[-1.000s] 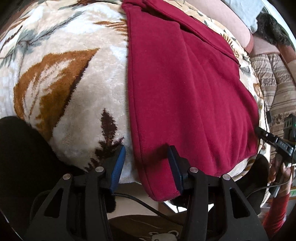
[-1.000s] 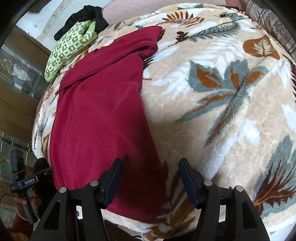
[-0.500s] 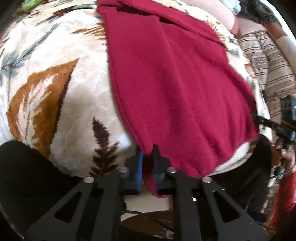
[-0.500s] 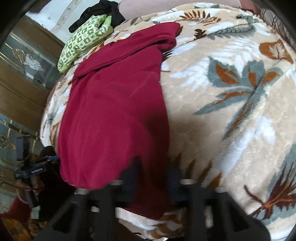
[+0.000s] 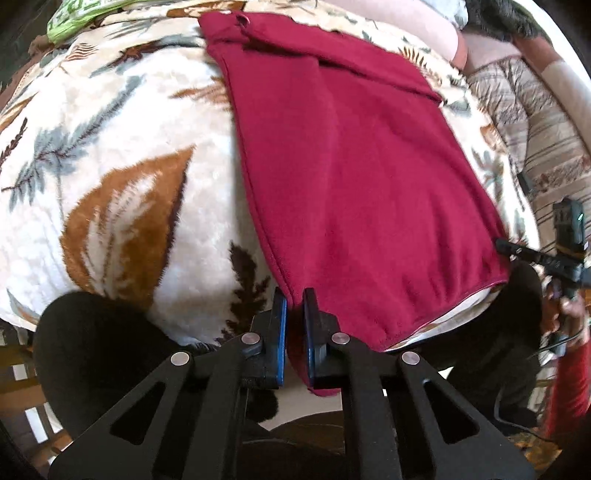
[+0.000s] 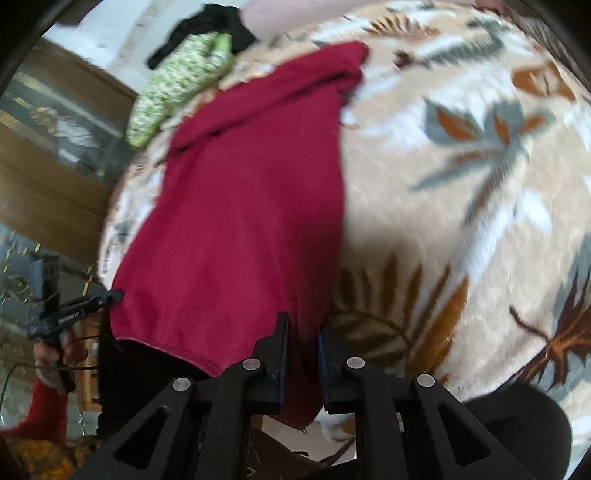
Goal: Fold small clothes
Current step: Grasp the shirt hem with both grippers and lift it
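Note:
A dark red garment [image 5: 354,177] lies lengthwise on a leaf-patterned blanket [image 5: 122,155], with a folded part at its far end. My left gripper [image 5: 294,306] is shut on the garment's near left corner at the blanket's front edge. In the right wrist view the same red garment [image 6: 243,221] runs away from me, and my right gripper [image 6: 302,332] is shut on its near right corner. The hem hangs below both pairs of jaws. Each gripper shows small at the side of the other's view.
A green patterned cloth [image 6: 177,85] and a black cloth [image 6: 207,26] lie at the far end of the blanket [image 6: 480,184]. A striped cushion [image 5: 524,122] sits to the right. Wooden furniture [image 6: 55,177] stands to the left, beyond the blanket's edge.
Both grippers went from open around the near hem corners to shut on them. The garment's near edge has lifted slightly and both views have risen.

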